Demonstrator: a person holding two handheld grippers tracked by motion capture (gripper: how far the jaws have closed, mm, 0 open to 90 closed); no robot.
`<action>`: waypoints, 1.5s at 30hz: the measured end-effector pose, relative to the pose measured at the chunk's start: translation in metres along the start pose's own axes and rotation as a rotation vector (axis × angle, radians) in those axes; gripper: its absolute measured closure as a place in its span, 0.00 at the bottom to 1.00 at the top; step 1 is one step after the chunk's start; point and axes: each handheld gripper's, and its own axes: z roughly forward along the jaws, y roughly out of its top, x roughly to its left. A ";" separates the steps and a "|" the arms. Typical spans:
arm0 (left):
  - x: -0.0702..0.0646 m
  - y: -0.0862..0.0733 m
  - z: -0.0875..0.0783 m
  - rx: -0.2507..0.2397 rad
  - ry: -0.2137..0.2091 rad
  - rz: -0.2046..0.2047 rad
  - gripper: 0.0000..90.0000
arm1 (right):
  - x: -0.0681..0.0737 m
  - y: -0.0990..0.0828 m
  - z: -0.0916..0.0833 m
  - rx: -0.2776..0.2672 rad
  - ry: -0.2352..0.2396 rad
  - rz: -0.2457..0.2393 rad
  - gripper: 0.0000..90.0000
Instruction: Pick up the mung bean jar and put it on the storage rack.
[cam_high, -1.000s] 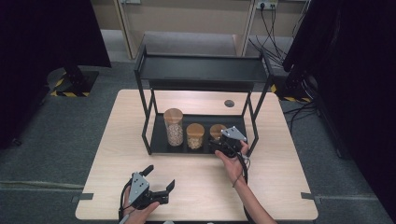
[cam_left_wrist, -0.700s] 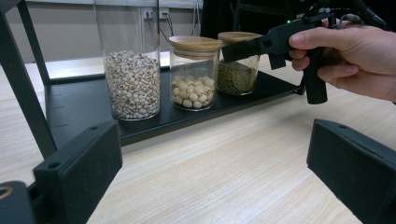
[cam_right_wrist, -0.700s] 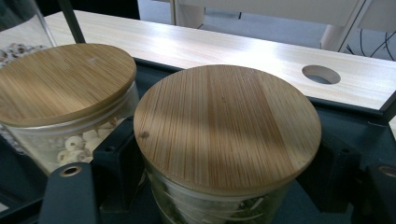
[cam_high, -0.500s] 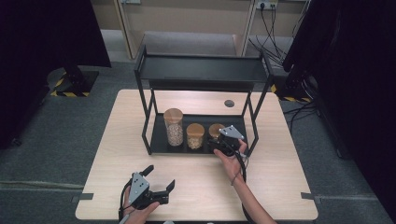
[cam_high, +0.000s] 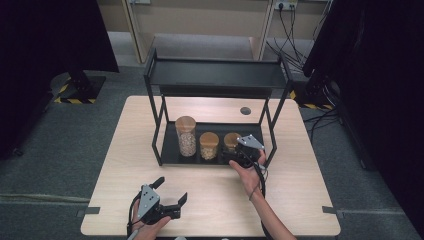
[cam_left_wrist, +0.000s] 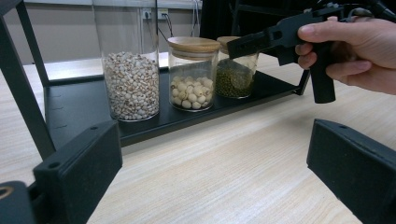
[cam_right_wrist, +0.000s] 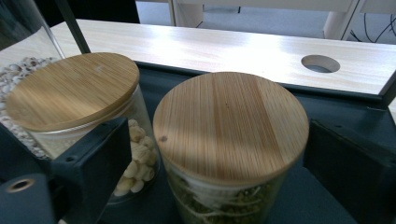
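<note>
While the left gripper (cam_high: 172, 203) is resting near the front edge of the pale wooden bench (cam_high: 120, 170) with jaws spread wide and holding nothing, the right gripper (cam_high: 239, 154) is reaching into the black metal two-tier rack (cam_high: 215, 75), its jaws spread on either side of the short wood-lidded glass jar of green beans (cam_right_wrist: 229, 154). Just beside it are standing the medium wood-lidded jar of pale round seeds (cam_left_wrist: 192, 74) and the tall jar of small white grains (cam_left_wrist: 131, 70), crowding its left.
</note>
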 end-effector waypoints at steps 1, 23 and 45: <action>0.000 0.000 0.000 0.000 0.001 -0.001 0.03 | 0.000 -0.001 -0.001 -0.003 0.005 0.004 0.07; 0.000 0.000 0.000 0.001 0.001 0.001 0.03 | 0.005 -0.014 -0.033 -0.075 0.025 0.018 0.04; -0.001 0.000 0.001 0.003 0.001 0.001 0.03 | 0.002 -0.030 -0.067 -0.125 0.132 0.008 0.04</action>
